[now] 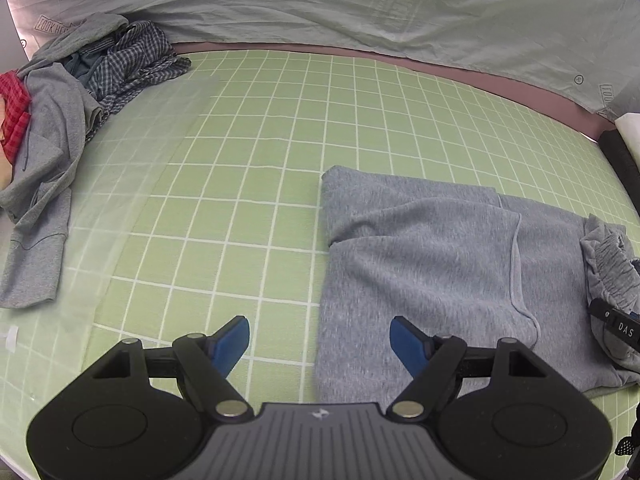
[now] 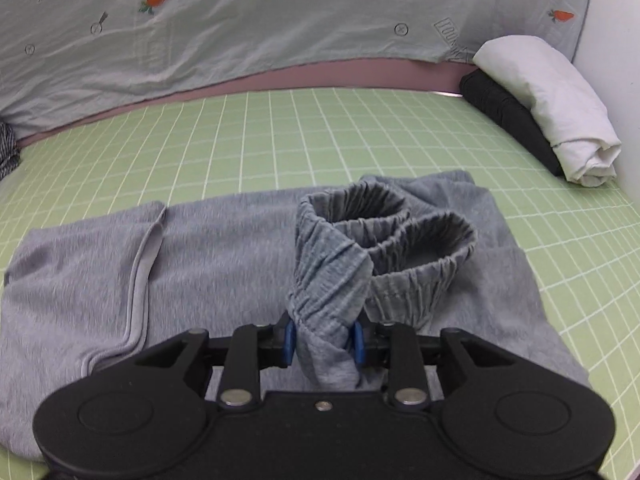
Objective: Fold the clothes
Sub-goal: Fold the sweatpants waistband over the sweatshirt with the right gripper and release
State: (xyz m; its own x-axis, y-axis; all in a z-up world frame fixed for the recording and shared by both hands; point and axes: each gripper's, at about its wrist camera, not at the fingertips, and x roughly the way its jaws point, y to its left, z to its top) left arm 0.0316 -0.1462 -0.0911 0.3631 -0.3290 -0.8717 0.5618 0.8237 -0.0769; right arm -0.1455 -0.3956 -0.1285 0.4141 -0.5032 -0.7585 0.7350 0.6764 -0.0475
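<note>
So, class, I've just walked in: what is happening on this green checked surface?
A person is folding clothes with two hand-held grippers. The right hand-held gripper is shut on the gathered elastic end of the grey sweatpants, which lie partly folded on the green checked sheet. The left hand-held gripper is open, holding nothing, near the pants' other edge. A pile of unfolded clothes waits to the left.

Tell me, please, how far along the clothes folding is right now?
Done: a white roll on a black item. In hand: the right gripper pinches the cuffs of the grey sweatpants; the left gripper is open. Left: the pile.
</note>
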